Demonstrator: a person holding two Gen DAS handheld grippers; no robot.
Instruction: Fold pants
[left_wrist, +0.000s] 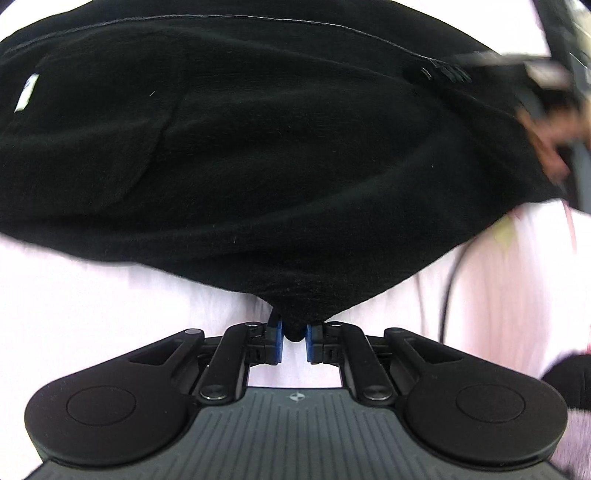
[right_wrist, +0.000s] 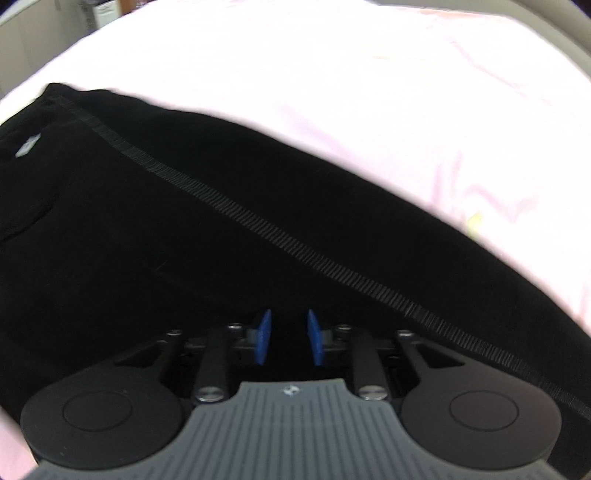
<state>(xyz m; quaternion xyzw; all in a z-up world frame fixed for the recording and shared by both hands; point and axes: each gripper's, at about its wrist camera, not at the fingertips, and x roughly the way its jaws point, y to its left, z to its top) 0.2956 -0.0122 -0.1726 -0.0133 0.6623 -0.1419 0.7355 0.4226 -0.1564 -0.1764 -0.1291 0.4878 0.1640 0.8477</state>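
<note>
The black pants lie spread on a pale pink sheet, with a small white label at their left. My left gripper is shut on a pinched fold at the pants' near edge, the cloth caught between its blue pads. In the right wrist view the pants fill the lower frame, and a ribbed black stripe runs diagonally across them. My right gripper hovers over the cloth, open, its blue pads apart and pressing on nothing that I can see.
The pink sheet stretches far beyond the pants. A thin dark cable crosses the sheet at the right. A person's hand, blurred, is at the pants' right edge. Cabinets stand past the far left corner.
</note>
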